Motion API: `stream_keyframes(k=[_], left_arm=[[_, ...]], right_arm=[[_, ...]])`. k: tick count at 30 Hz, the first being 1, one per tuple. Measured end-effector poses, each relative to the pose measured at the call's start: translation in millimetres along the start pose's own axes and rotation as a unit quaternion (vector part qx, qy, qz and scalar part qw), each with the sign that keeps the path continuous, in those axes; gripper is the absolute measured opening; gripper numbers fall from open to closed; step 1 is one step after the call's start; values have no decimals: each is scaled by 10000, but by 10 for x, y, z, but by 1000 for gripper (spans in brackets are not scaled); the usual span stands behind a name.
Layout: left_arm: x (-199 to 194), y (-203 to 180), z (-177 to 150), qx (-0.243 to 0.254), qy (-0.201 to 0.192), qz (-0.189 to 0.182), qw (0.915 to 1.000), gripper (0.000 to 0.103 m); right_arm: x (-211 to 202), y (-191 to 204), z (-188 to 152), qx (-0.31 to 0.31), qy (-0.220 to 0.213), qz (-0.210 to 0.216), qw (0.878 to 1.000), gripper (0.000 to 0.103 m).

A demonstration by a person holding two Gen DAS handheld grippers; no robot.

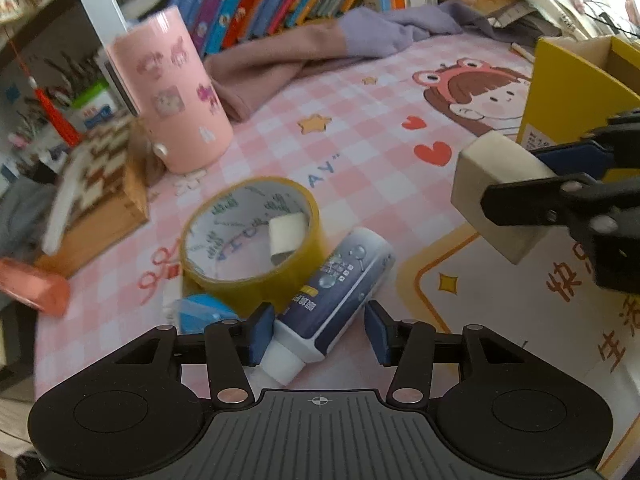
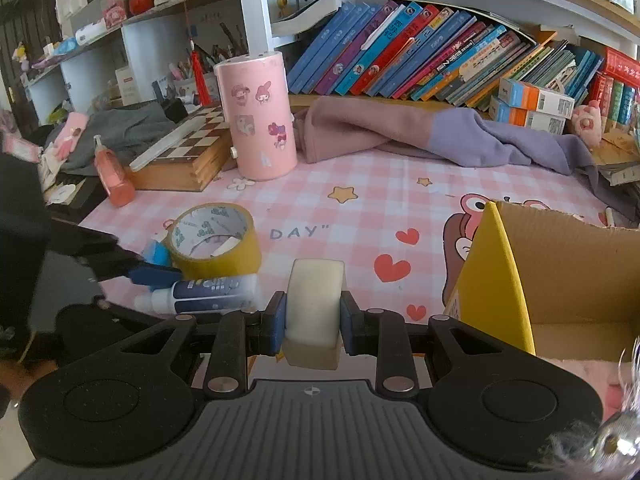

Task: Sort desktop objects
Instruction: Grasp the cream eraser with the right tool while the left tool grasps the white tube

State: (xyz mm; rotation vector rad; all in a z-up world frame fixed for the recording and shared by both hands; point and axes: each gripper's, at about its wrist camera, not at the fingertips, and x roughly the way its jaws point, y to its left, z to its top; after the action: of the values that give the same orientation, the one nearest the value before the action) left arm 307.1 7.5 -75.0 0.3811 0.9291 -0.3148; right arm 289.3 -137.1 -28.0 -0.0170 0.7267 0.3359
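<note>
My left gripper (image 1: 318,330) is open around a navy and white tube (image 1: 340,288) that lies on the pink checked mat; the tube also shows in the right wrist view (image 2: 208,294). A roll of yellow tape (image 1: 250,236) lies just behind the tube, with a small blue item (image 1: 202,312) beside it. My right gripper (image 2: 313,320) is shut on a cream eraser block (image 2: 316,304) and holds it above the mat, left of a yellow cardboard box (image 2: 496,280). The block also shows in the left wrist view (image 1: 500,188).
A pink cylinder holder (image 2: 258,114) and a wooden chessboard box (image 2: 188,152) stand at the back left. An orange bottle (image 2: 112,178) lies by them. A pink and purple cloth (image 2: 420,136) lies before a row of books (image 2: 420,56).
</note>
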Motion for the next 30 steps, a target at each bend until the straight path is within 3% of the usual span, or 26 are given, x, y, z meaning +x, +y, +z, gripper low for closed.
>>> stream_keyframes(k=[5, 12, 16, 21, 30], left_arm=[[-87, -43, 25, -56, 25, -250, 9997, 42], [-1, -119, 66, 20, 126, -468, 9988, 42], [44, -20, 57, -439, 29, -641, 9970, 41], [-22, 56, -4, -803, 70, -573, 9951, 31], [-531, 236, -203, -1988, -483, -815, 9754, 31]], right_arm=[[16, 10, -19, -2, 60, -6, 10000, 25], [28, 0, -30, 122, 125, -59, 9998, 25], [21, 11, -38, 121, 128, -68, 9998, 25], [18, 5, -63, 183, 191, -102, 9996, 24], [-98, 36, -122, 138, 157, -119, 9997, 24]])
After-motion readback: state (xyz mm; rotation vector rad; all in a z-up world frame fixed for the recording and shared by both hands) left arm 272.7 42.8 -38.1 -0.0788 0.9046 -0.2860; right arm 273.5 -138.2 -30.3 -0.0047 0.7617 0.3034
